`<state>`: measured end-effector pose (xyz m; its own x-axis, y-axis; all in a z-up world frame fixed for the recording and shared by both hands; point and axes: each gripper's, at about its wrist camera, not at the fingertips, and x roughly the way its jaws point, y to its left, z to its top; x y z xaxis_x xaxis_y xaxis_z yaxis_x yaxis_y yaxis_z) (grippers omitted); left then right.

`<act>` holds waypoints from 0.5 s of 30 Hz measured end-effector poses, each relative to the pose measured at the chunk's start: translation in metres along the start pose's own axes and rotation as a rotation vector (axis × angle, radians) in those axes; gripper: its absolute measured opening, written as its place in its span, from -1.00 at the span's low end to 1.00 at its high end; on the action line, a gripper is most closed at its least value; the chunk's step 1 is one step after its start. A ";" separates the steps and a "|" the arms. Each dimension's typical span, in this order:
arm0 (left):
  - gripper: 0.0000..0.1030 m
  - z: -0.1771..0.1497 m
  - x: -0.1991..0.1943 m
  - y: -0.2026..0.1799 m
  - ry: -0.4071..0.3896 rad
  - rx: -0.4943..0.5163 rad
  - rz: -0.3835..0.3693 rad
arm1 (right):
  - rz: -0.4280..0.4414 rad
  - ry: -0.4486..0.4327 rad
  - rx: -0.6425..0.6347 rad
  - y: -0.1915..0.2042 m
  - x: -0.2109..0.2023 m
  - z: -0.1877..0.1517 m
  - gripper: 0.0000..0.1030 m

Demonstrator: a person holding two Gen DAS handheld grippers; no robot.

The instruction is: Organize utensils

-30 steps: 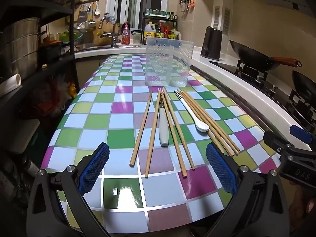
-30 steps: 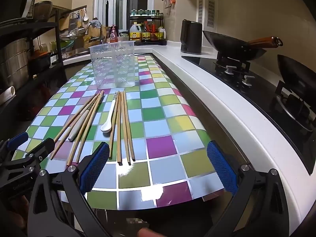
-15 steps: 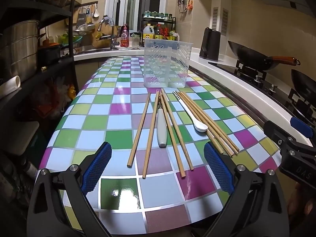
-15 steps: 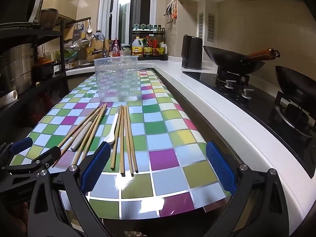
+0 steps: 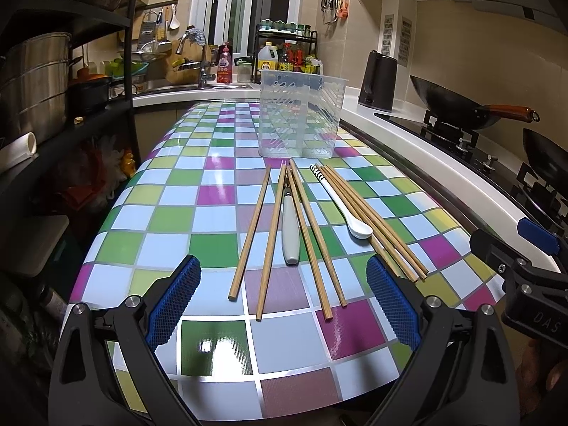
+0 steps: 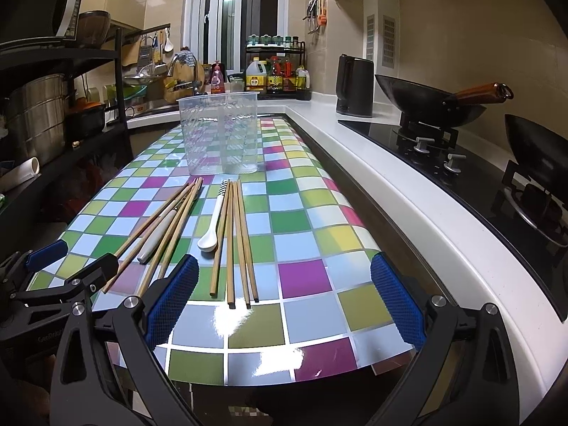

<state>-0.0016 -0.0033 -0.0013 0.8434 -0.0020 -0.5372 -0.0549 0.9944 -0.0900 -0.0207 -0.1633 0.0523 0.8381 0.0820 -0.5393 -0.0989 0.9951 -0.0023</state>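
Lying lengthwise, chopsticks (image 5: 252,232) point toward the clear holder (image 5: 300,115).

Black angular plastic frames are seen on the left gripper (image 5: 280,298) and right gripper (image 6: 284,296), fitted with blue mesh-textured pads (image 5: 174,294) and silver round screws (image 5: 130,300). White lettering "DAS" is printed on the right one.

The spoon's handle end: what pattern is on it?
Black-and-white stripes on the white spoon, clearest in the left wrist view.
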 end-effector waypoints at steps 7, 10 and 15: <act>0.78 0.000 -0.001 0.000 -0.001 -0.002 -0.005 | 0.001 0.012 0.005 0.000 0.000 -0.001 0.86; 0.78 0.000 -0.001 0.000 0.000 -0.001 -0.006 | 0.001 0.014 0.005 0.000 0.001 -0.001 0.86; 0.78 0.000 -0.001 0.000 0.000 -0.001 -0.006 | 0.001 0.009 0.006 0.000 0.000 -0.001 0.86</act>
<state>-0.0024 -0.0031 -0.0008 0.8435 -0.0077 -0.5371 -0.0506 0.9943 -0.0937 -0.0212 -0.1634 0.0510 0.8329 0.0826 -0.5472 -0.0967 0.9953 0.0030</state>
